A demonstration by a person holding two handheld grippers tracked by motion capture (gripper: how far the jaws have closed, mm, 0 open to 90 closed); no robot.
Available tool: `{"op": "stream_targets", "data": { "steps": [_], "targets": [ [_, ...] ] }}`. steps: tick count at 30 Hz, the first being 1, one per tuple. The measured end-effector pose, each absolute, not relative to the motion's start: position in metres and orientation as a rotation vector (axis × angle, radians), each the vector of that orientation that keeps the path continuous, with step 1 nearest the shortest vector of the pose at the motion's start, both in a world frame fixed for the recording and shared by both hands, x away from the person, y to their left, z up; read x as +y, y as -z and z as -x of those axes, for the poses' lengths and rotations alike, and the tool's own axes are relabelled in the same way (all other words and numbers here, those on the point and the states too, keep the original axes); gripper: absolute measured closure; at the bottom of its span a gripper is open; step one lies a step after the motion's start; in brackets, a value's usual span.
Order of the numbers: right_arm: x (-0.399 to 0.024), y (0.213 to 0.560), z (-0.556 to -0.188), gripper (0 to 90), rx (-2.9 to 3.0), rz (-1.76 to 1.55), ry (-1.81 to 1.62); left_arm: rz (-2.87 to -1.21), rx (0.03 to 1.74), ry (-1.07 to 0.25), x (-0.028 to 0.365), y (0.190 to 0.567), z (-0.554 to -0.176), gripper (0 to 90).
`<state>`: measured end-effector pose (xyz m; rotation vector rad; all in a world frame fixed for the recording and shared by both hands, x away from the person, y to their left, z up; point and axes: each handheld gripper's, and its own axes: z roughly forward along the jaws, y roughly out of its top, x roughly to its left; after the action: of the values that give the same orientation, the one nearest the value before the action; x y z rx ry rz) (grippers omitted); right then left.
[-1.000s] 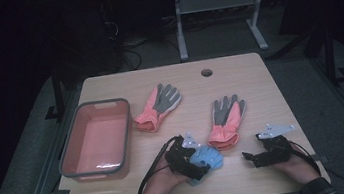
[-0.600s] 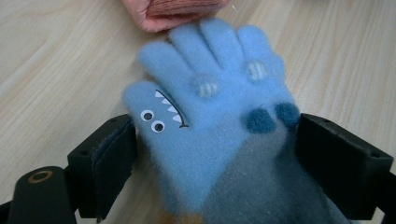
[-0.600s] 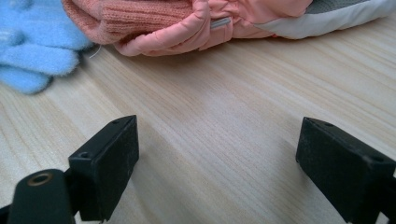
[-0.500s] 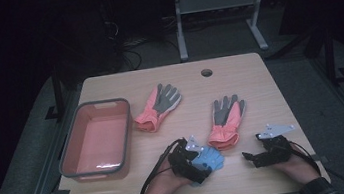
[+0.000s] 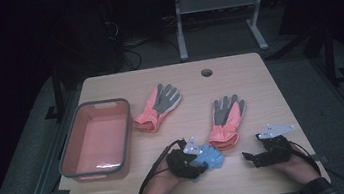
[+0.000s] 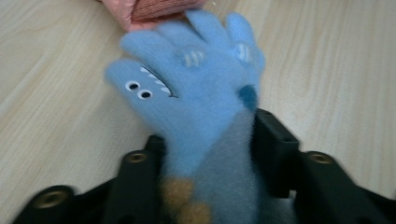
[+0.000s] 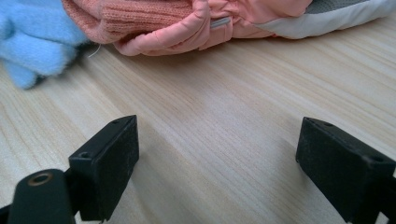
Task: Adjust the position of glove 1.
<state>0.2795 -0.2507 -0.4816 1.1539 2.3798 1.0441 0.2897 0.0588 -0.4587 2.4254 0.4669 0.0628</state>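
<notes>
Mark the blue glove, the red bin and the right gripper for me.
blue glove (image 6: pixel 187 93), left gripper view, on its palm.
red bin (image 5: pixel 68 151), high view, on its left rim.
right gripper (image 7: pixel 217 163), right gripper view, midway between its open jaws.

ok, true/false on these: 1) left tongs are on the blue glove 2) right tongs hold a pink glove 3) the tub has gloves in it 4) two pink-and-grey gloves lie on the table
1) Left tongs are on the blue glove: true; the jaws have just been closing and now press its cuff.
2) Right tongs hold a pink glove: false; they are open over bare table.
3) The tub has gloves in it: false; none are inside.
4) Two pink-and-grey gloves lie on the table: true, far glove, near glove.
</notes>
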Motion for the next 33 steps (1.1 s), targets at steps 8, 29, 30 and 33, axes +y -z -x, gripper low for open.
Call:
{"op": "stream_targets", "data": {
  "steps": [8,29,30,33],
  "targets": [
    [-0.251,0.482,-0.280,13.0,2.380,-1.153,-1.043,-2.423,0.487,-0.008,0.061,0.457,-0.294,71.3],
    [-0.251,0.482,-0.280,12.9,2.382,-1.148,-1.042,-2.369,0.513,0.046,0.083,0.436,-0.300,71.7],
    [-0.251,0.482,-0.280,12.9,2.382,-1.148,-1.041,-2.374,0.509,0.045,0.085,0.434,-0.301,71.7],
    [-0.251,0.482,-0.280,12.8,2.382,-1.149,-1.042,-2.362,0.521,0.048,0.089,0.431,-0.301,71.7]
  ]
}}
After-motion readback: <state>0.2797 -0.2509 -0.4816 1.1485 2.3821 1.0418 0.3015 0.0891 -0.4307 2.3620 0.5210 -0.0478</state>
